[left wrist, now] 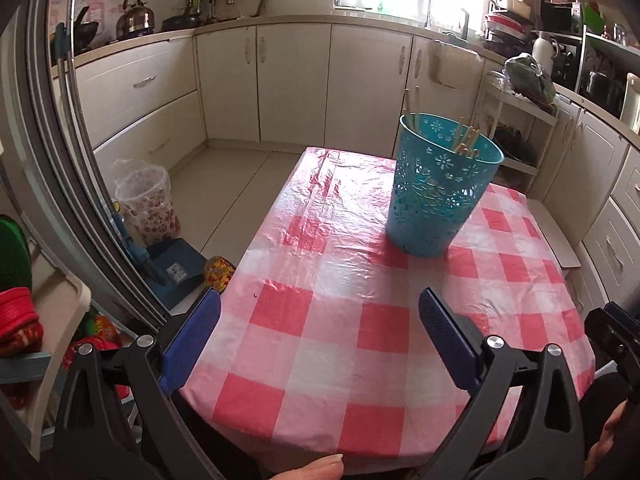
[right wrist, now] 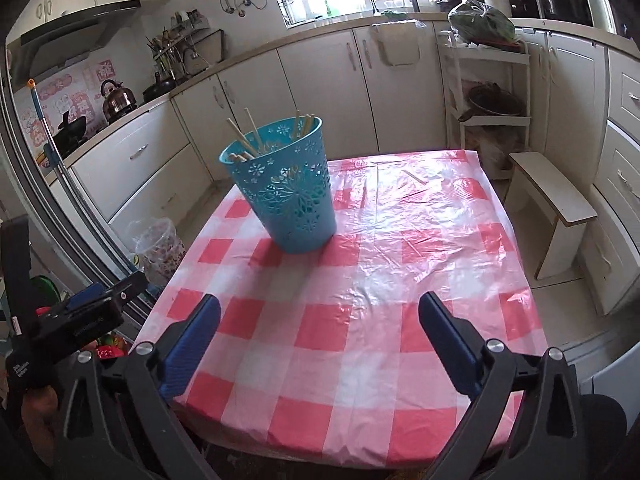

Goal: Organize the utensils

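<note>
A teal perforated basket [left wrist: 438,188] stands upright on the pink checked tablecloth [left wrist: 332,320], and it shows in the right wrist view [right wrist: 286,186] too. Several wooden chopsticks [left wrist: 466,138] stand inside it [right wrist: 246,136]. One loose chopstick [right wrist: 414,176] lies on the cloth near the table's far edge, right of the basket. My left gripper [left wrist: 320,344] is open and empty above the table's near edge. My right gripper [right wrist: 320,344] is open and empty above the near edge as well.
The table [right wrist: 400,432] stands in a kitchen with cream cabinets [left wrist: 292,80] behind. A lined waste bin [left wrist: 146,204] and a blue dustpan [left wrist: 176,272] sit on the floor to the left. A small wooden stool [right wrist: 550,208] stands to the right of the table.
</note>
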### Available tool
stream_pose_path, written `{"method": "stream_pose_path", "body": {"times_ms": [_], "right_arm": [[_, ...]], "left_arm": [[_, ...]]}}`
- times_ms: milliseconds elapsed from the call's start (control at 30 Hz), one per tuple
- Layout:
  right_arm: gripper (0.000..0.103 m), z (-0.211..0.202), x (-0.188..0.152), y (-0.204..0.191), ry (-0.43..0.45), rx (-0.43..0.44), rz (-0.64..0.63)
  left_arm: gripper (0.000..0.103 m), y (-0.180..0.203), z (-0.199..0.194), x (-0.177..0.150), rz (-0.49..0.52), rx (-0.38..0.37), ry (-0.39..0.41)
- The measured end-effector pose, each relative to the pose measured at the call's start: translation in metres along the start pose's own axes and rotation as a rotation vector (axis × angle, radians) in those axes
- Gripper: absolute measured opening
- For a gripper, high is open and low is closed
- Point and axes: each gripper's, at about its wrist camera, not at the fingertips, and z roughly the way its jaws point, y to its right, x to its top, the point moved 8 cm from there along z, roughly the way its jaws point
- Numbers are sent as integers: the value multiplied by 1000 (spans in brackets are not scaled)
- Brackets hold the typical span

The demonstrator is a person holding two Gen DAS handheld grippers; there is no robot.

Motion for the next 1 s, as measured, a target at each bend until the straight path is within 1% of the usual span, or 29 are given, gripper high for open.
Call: {"method": "stream_pose_path", "body": {"times_ms": [33,133,200,267,367,433,567,700,767,867,1000], "right_arm": [[95,-6,-1,-3,5,-4,-8],[96,-27,0,-13,22,-24,-23],[96,-43,2,-19,35,-38,-26],[96,-58,4,-26,51,-42,-26],[96,-85,3,-39,71,-17,-22],[96,-103,1,-51,81,5,-35],[96,-136,-3,-72,76,40,-59],[96,-165,-10,-80,70,34,-32],[96,-175,-17,-81,69,37,3],[96,-192,-30,-83,107,36,41],[96,-206,-43,-94,155,39,38]], "left_arm": [[95,1,-10,-2,10,-2,-11],[95,4,-38,-7,27,-51,-35],[95,5,-55,-10,36,-62,-49],[95,2,-76,-11,53,-67,-44],[95,-3,-105,-12,60,-73,-17],[95,-5,-125,-14,54,-86,-12],[95,-9,-161,-18,56,-106,-3],[95,-11,-194,-22,68,-89,9],[95,-16,-213,-24,59,-65,38],[95,-22,-236,-24,44,-32,79],[95,-29,-260,-22,12,-46,113]]}}
